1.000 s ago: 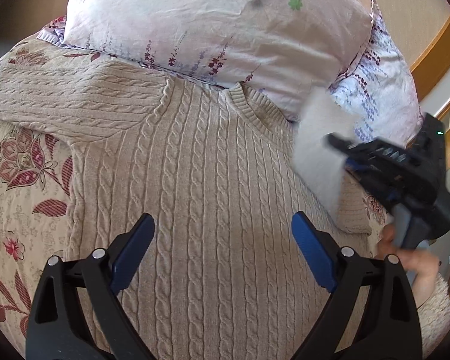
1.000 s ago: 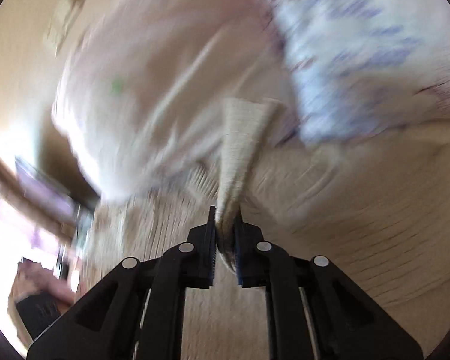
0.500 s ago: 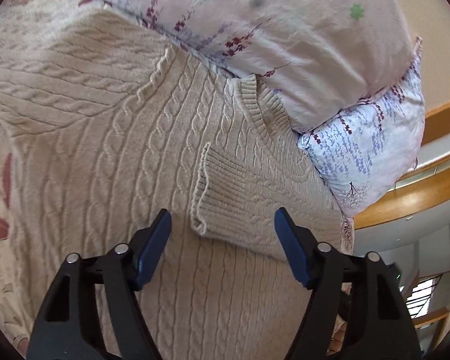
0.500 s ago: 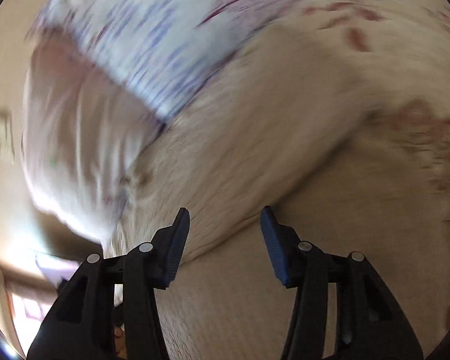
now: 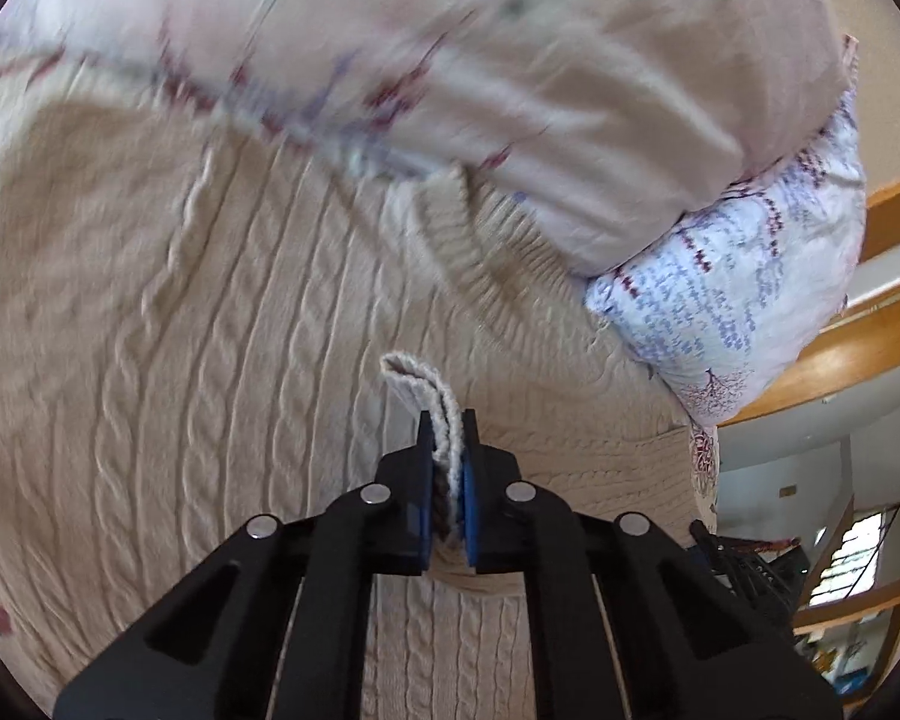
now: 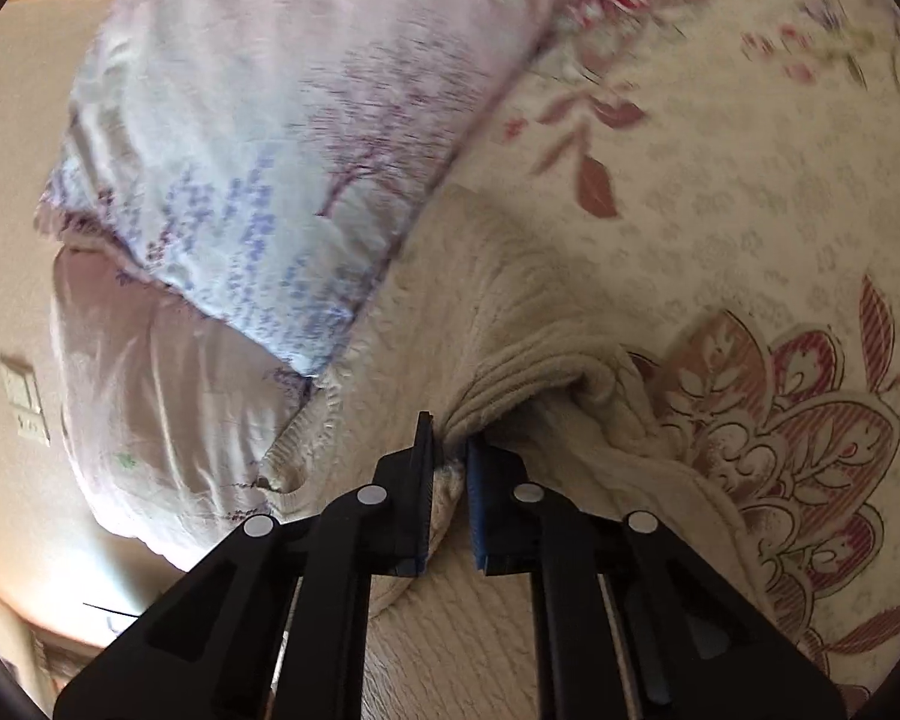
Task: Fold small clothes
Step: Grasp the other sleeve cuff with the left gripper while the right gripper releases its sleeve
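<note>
A beige cable-knit sweater (image 5: 210,390) lies flat on a floral bedspread, its ribbed collar (image 5: 480,240) against the pillows. My left gripper (image 5: 447,438) is shut on the ribbed cuff (image 5: 420,384) of the sleeve folded over the sweater's body. My right gripper (image 6: 450,450) is shut on a bunched fold (image 6: 540,372) of the sweater (image 6: 480,630) at its edge beside the bedspread. The right gripper's body shows at the lower right of the left wrist view (image 5: 744,564).
Two floral pillows (image 5: 510,60) lie stacked behind the sweater, also in the right wrist view (image 6: 258,180). The floral bedspread (image 6: 750,210) extends right. A wooden rail (image 5: 858,336) and a stairway are at right. A wall switch (image 6: 24,396) is on the wall.
Both grippers were open half a second ago. The left has closed on the folded sleeve's cuff. The right has swung round and closed on the sweater's edge.
</note>
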{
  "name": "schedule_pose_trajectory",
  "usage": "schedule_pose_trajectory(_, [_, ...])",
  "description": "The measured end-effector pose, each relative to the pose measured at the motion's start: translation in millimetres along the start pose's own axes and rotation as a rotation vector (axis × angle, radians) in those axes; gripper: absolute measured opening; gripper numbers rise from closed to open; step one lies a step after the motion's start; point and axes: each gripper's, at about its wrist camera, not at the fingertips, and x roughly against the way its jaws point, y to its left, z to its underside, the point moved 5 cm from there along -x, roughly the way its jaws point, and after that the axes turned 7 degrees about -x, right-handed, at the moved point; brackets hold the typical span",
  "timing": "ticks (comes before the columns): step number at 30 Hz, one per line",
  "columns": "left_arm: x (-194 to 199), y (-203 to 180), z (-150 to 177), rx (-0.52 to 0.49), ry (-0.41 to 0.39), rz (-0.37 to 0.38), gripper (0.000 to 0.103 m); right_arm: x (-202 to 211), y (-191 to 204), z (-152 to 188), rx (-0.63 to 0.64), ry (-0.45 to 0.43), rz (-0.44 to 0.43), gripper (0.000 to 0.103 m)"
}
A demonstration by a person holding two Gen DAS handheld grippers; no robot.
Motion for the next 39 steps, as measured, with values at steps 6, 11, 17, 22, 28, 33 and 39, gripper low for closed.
schedule_pose_trajectory(6, [13,20,-24,-0.072,-0.030,-0.109,0.007,-15,19,28,0.122,0.056,0.035,0.010])
schedule_pose_trajectory(11, [-3,42,-14,-0.060,0.021,-0.166,0.009,-32,6,39,0.144,0.098,0.149,0.011])
schedule_pose_trajectory(17, [1,48,-6,-0.042,0.007,-0.148,0.011,-13,46,53,0.385,0.077,0.110,0.017])
schedule_pose_trajectory(22, [5,45,-4,-0.038,0.004,-0.140,0.012,-27,57,40,0.447,0.036,0.195,0.022])
schedule_pose_trajectory(28, [9,44,-3,-0.011,0.004,-0.123,0.012,14,21,8,0.194,-0.009,0.103,0.022])
schedule_pose_trajectory(33, [11,45,-3,-0.014,0.008,-0.120,0.013,25,21,11,0.549,-0.048,0.341,0.023])
schedule_pose_trajectory(39, [11,44,-2,-0.017,0.008,-0.123,0.013,7,18,28,0.706,0.016,0.427,0.023])
